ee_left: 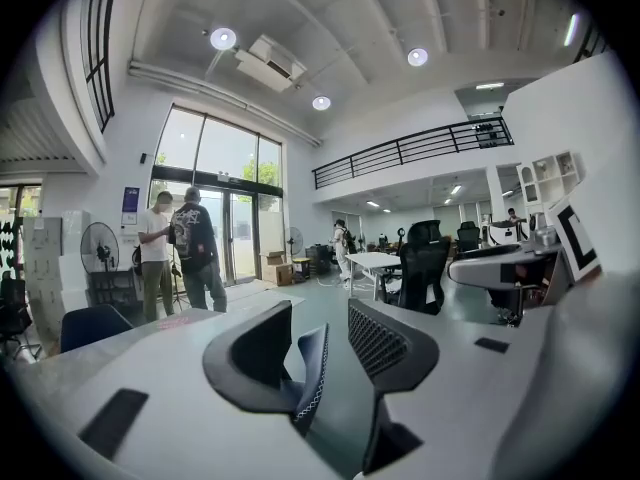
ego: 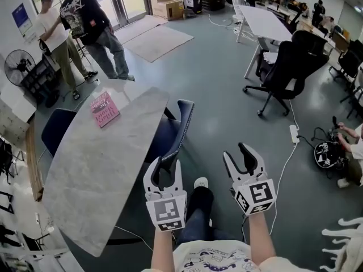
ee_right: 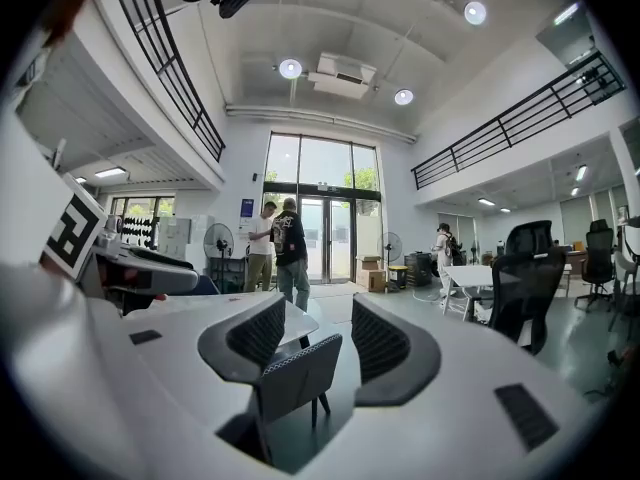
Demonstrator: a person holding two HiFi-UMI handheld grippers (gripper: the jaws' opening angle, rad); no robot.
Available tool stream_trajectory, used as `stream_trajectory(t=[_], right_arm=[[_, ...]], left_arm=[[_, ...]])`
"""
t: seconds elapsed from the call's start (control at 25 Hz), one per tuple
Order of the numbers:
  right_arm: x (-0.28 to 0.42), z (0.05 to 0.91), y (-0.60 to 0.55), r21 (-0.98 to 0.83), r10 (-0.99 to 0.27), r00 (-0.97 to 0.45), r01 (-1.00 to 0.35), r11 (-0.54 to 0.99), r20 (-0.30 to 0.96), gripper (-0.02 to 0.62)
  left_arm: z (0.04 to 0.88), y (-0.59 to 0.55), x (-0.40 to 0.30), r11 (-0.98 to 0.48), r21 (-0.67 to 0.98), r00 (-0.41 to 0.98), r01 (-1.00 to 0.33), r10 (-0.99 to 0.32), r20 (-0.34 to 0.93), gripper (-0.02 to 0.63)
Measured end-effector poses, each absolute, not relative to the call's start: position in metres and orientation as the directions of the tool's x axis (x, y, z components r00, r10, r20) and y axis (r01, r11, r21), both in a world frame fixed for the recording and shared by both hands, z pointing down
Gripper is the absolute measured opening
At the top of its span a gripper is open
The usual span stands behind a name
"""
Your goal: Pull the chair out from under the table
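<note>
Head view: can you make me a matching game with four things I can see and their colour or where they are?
Things:
1. book
2. chair
3. office chair
4. fan

Colour or place:
A. black, out on the open floor at the right
B. pink, lying on the table
C. dark blue, tucked against the table's edge
D. standing at the far left, by the wall

Pairs: 1-B, 2-C, 3-A, 4-D
</note>
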State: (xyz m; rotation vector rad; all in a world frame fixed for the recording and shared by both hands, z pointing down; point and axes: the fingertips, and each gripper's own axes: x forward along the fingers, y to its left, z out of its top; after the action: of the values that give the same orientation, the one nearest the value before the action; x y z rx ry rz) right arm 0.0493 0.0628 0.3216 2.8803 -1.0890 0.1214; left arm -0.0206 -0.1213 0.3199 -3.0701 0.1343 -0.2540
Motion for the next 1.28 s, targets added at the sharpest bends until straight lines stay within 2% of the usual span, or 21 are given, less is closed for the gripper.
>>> stream_trajectory(t=[0.88,1.08,1.28], right_arm=[[0.292,0.323,-0.032,0.106,-0.796,0.583,-0.812,-0.573,0.162,0.223],[0.323,0.335,-0.064,0.124,-0.848,0.495,-0.869,-0.480,0.188,0.232],[0.334,0.356,-0.095,0.138,-0.901,0.375,-0.926,-0.352,0.216,0.238]], left_arm=[[0.318,-0.183,0.223,-0.986,-0.026,0.974,-0.165,-0.167,0.153,0.184],[0.326,-0.211,0.242,-0.976,-0.036,0.960,-0.213,-0.216,0.178,0.184],[0.342,-0.243,0.229,-0.952,-0.037,0.929,-0.303,-0.304,0.210,0.184]])
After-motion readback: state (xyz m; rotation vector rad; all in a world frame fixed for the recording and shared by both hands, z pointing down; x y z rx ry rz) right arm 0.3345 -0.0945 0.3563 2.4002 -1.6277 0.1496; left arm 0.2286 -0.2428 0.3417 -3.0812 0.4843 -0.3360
